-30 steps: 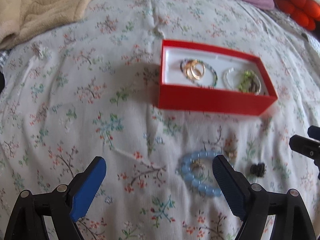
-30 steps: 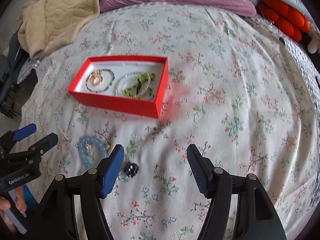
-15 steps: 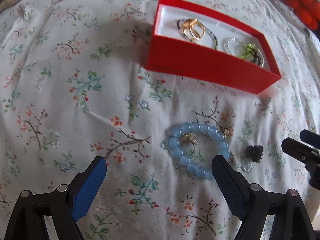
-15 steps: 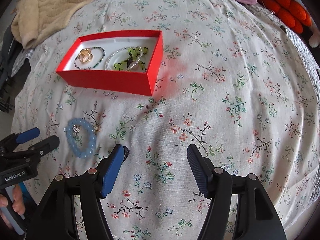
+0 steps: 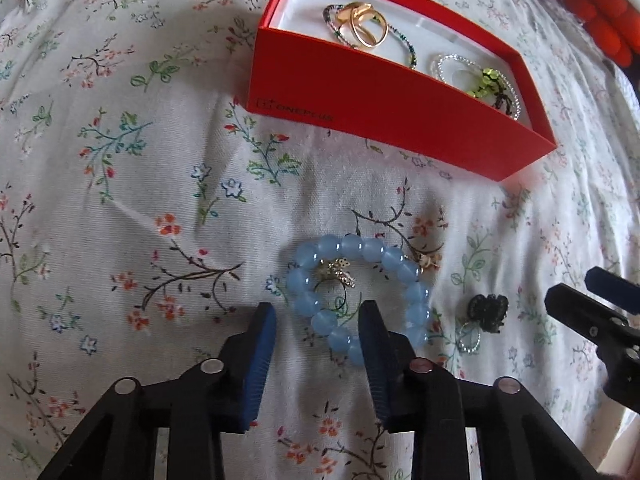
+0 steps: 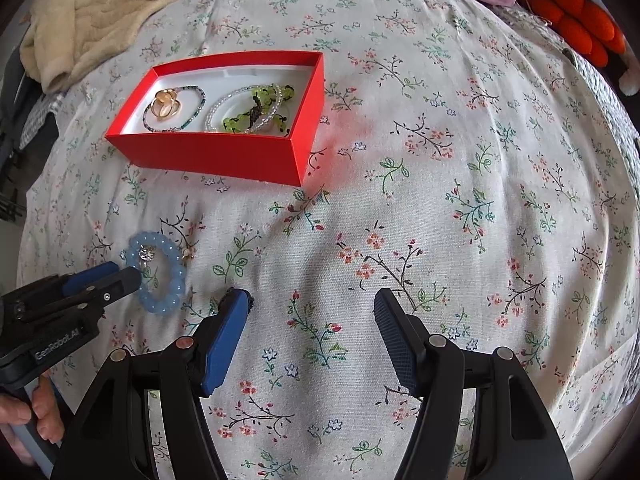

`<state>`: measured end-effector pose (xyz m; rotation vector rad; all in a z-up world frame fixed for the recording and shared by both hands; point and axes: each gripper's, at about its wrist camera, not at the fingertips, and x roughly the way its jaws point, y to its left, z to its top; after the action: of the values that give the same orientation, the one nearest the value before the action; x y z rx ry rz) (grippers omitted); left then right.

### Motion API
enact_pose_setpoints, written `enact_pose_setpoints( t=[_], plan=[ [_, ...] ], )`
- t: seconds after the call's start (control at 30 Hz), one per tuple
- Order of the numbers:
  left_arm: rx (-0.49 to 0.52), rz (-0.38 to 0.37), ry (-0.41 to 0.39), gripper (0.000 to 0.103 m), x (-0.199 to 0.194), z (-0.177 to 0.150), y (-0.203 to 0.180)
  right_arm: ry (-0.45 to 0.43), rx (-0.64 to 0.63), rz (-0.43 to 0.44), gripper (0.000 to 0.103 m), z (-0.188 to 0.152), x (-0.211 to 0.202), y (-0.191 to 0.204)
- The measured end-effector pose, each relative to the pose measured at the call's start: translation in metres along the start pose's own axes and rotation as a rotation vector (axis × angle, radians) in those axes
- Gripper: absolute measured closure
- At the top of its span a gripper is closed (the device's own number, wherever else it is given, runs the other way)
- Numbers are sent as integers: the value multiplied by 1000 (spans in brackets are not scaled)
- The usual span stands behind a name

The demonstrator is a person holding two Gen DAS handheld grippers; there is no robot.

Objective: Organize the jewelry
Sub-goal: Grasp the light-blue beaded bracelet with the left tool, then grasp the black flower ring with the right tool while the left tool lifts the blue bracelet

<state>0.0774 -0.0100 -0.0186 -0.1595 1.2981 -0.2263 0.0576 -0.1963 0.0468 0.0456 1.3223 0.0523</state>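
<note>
The left gripper (image 5: 318, 320) had dropped toward the blue bracelet (image 5: 360, 296), its jaws just narrowing around the near beads without yet clamping. The right gripper (image 6: 310, 316) hung apart, empty. The bracelet looked next for the red box (image 5: 384, 96).

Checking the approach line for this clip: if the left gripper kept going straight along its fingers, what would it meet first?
Most likely the near side of the blue bead bracelet, which sits just ahead of the left gripper as its jaws have just been closing; depth is unclear, so the floral bedsheet might come first.
</note>
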Motion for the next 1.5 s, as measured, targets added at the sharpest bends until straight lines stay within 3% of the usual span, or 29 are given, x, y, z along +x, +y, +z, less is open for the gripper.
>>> enact_pose_setpoints(
  t=[0.3,0.43,0.7,0.83,1.03,1.2,1.5],
  plan=[
    [40,60,-2,81,15,0,-16,2,2,-2,34,0,1,-2],
    [121,114,-1,94,18,-2,-24,5,4,-1,34,0,2,-3],
    [132,48,0,94,10,-7,-14,8,1,1,34,1,5,-1],
    [141,-23,-40,94,-9,-11,-7,9,-3,0,34,3,6,3],
    [140,-65,-98,94,-31,-11,-8,17,0,22,34,4,10,8],
    [141,-60,-120,94,-38,-4,-8,30,-12,39,34,4,14,19],
    [152,69,-117,93,-34,0,27,79,31,114,34,4,27,19]
  ],
)
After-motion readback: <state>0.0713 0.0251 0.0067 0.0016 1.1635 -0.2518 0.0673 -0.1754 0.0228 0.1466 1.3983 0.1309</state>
